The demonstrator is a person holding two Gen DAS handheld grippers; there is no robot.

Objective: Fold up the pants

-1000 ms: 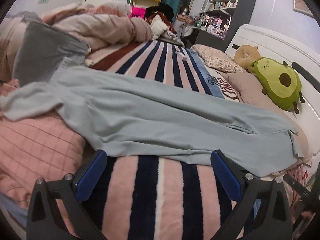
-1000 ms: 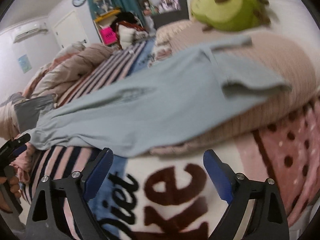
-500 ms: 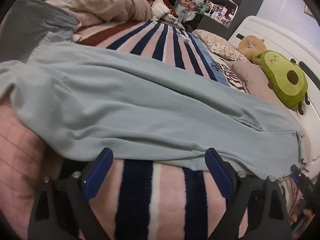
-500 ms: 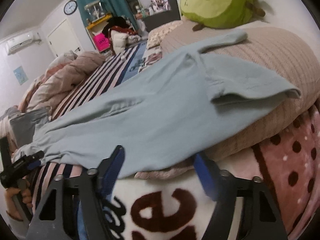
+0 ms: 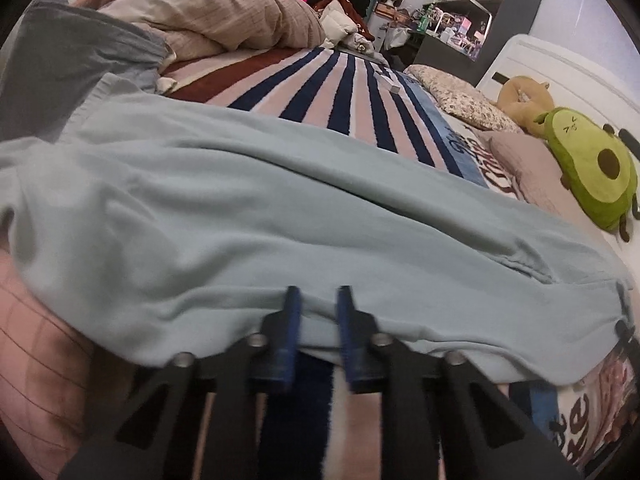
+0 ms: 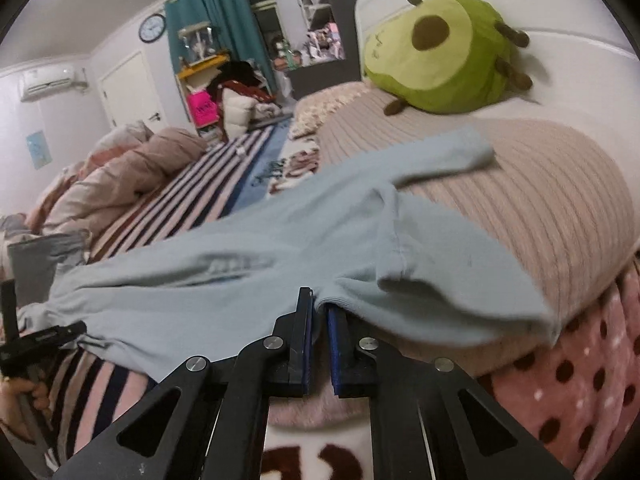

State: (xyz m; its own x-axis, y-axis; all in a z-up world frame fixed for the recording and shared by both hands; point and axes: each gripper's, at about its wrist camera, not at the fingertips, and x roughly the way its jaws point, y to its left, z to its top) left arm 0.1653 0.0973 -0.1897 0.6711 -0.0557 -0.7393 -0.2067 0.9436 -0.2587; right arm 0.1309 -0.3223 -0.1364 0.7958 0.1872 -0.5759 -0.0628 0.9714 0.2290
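Observation:
Light blue pants (image 5: pixel 280 216) lie spread lengthwise across the striped bed. My left gripper (image 5: pixel 318 300) is closed to a narrow gap on the near edge of the pants, with cloth between its blue pads. In the right wrist view the pants (image 6: pixel 280 248) run from the beige pillow down to the left. My right gripper (image 6: pixel 318 304) is shut on the near edge of the pants, close to the hem end. The left gripper (image 6: pixel 40 340) also shows there at the far left, in a hand.
A green avocado plush (image 5: pixel 592 176) and beige pillow (image 6: pixel 540 200) lie at the headboard. A rumpled duvet (image 5: pixel 224 16) and grey garment (image 5: pixel 60 60) lie at the far end. A pink checked cover (image 5: pixel 36 360) lies at the left.
Both grippers moved forward to the pants' near edge and closed on it; they were wide open a second ago.

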